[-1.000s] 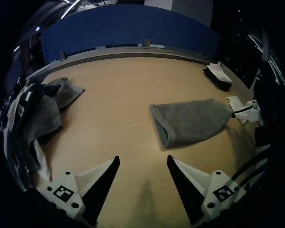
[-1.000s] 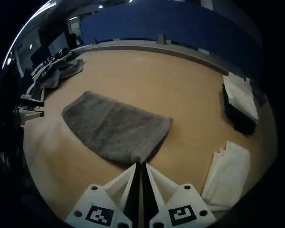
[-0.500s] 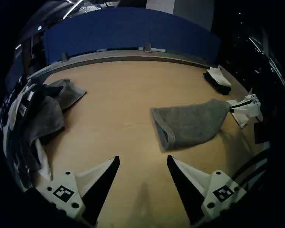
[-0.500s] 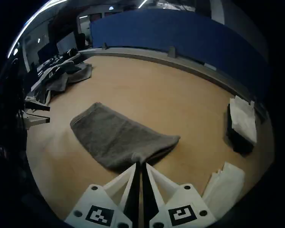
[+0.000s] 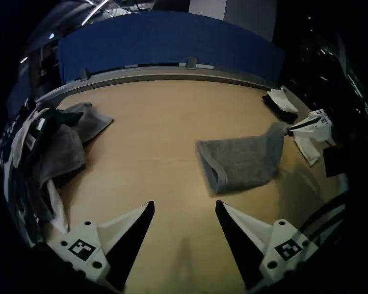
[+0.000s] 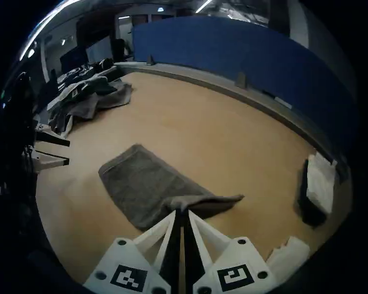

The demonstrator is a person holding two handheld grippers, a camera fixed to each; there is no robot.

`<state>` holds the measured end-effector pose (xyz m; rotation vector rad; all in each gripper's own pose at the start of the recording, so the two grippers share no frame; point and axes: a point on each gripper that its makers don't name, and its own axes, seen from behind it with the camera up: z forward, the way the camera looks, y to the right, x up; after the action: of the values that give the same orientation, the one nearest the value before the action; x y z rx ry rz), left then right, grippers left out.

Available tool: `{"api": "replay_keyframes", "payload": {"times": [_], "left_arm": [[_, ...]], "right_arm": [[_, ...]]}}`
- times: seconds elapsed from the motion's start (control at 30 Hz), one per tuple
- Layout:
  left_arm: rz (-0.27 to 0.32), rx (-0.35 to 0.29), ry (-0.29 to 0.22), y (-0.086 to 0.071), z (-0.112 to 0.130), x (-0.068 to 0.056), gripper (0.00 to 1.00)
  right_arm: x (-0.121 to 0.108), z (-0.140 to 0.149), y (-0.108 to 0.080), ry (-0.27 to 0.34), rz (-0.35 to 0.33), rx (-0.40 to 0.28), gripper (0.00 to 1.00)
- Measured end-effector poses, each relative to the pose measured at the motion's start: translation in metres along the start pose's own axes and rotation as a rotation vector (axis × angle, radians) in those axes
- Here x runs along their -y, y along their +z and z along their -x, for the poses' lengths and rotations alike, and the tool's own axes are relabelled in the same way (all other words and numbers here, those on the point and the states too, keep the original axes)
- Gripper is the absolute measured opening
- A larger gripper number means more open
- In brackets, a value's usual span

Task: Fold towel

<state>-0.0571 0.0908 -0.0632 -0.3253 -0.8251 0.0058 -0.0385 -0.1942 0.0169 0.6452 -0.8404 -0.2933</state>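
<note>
We see a wide wooden bench [image 5: 149,122] [image 6: 208,127] with a long blue screen [image 5: 169,44] [image 6: 243,49] standing along its far edge. A heap of cloths [image 5: 56,147] [image 6: 86,95] (greys, with some white and dark pieces among them) lies at one end of the bench, well apart from the rest.

The grey towel [image 5: 240,159] [image 6: 144,186] sits near the middle of the bench. Most of it lies flat, and one corner is held up off the wood with a shadow beneath it. Past the towel we find a dark and white stack [image 5: 281,102] [image 6: 317,188] of folded cloths, and near it a white cloth [image 5: 309,149] [image 6: 287,250].

The right hand-held gripper [image 6: 182,212] [image 5: 291,130] is clamped on the raised towel corner, both fingers pressed together on the fabric. The left hand-held gripper [image 5: 184,203] [image 6: 68,152] has its fingers spread wide apart, holds nothing, and is above bare bench just short of the towel's hemmed end.
</note>
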Motion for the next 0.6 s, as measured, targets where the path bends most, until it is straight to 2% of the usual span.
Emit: {"api": "replay_keyframes", "payload": {"times": [0.2,0.37,0.5,0.6], "left_arm": [[-0.005,-0.02,-0.022,-0.003,-0.001,0.004,0.92],[-0.012,-0.041,-0.071,-0.007,-0.002,0.007,0.92],[-0.014,-0.053,-0.103,-0.009,0.0,0.009,0.92],[-0.017,-0.059,-0.11,-0.011,0.001,0.01,0.92]], "right_arm": [[0.036,-0.032,0.026,-0.089,-0.063,0.001,0.03],[0.078,-0.045,0.049,-0.153,-0.13,0.01,0.03],[0.112,-0.047,0.064,-0.184,-0.185,0.02,0.03],[0.133,-0.035,0.075,-0.196,-0.222,0.05,0.03]]}}
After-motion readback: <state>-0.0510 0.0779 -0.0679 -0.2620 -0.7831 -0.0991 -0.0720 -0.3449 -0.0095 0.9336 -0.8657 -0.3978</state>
